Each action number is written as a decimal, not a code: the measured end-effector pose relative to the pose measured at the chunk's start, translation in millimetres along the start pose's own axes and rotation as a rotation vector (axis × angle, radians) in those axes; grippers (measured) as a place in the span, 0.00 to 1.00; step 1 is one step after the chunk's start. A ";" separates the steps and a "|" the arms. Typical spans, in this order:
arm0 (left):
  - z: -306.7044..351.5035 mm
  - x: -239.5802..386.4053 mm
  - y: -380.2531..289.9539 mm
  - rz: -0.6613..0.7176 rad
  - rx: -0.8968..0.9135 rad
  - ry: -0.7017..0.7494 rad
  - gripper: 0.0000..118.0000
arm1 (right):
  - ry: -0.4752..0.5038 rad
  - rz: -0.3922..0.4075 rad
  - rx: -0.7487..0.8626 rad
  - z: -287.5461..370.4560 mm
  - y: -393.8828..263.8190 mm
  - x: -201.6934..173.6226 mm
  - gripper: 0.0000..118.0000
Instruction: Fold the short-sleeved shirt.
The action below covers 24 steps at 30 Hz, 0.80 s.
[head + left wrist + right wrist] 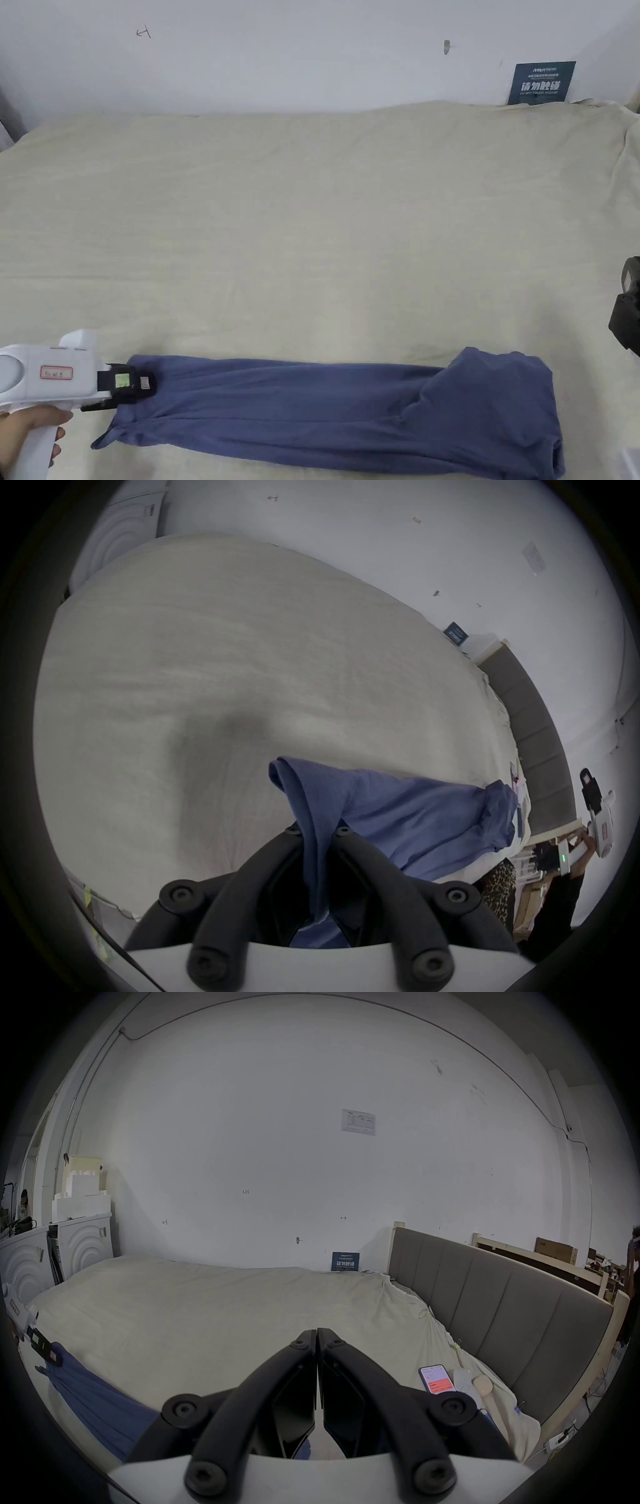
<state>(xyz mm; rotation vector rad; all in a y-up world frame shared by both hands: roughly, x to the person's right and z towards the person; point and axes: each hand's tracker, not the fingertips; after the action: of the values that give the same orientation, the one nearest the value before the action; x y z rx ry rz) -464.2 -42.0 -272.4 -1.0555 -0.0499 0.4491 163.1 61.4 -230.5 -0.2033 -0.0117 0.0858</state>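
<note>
Shirt [337, 409]: blue, folded into a long narrow band, lying across the near edge of the bed; runs from 8 o'clock to 5 o'clock in the head view, bulkier and rumpled at the 5 o'clock end.
Bed sheet [312, 237]: beige, wrinkled, spread under the shirt.
Left gripper [142, 382]: white body with black jaws, at 8 o'clock in the head view, at the band's left end.
Left jaws: clamped together on a fold of the shirt [313, 830]; cloth pinched between both tips and raised off the sheet in the left gripper view.
Left hand [25, 428]: wrapped around the white handle, at 8 o'clock of the head view.
Right gripper [317, 1333]: held above the bed, well apart from the band's left end.
Right jaws: pressed together tip to tip, nothing between them.
Right gripper, head view [627, 306]: dark part at 3 o'clock, cut by the frame edge.
Headboard [502, 1293]: grey, padded, at 3 o'clock in the right gripper view.
Phone [436, 1378]: screen lit, lying on the sheet at 4 o'clock in the right gripper view, near the headboard.
Sign [541, 82]: dark blue, leaning on the white wall at 1 o'clock in the head view.
</note>
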 end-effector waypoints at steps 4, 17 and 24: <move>6.1 54.6 1.2 -0.006 0.002 0.104 0.05 | 0.013 -0.008 0.010 6.1 1.8 1.5 0.00; -46.8 222.5 -7.4 -0.301 -0.071 -0.019 0.05 | 0.017 -0.030 0.032 18.6 1.2 20.6 0.00; -112.6 264.5 -28.1 -0.252 -0.129 -0.033 0.05 | 0.013 -0.029 0.025 22.8 -3.4 26.0 0.00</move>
<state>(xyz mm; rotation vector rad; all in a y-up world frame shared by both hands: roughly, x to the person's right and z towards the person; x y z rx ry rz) -186.1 -46.2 -350.4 -1.1512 -0.2411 0.2368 188.8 64.9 -207.4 -0.1783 -0.0011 0.0557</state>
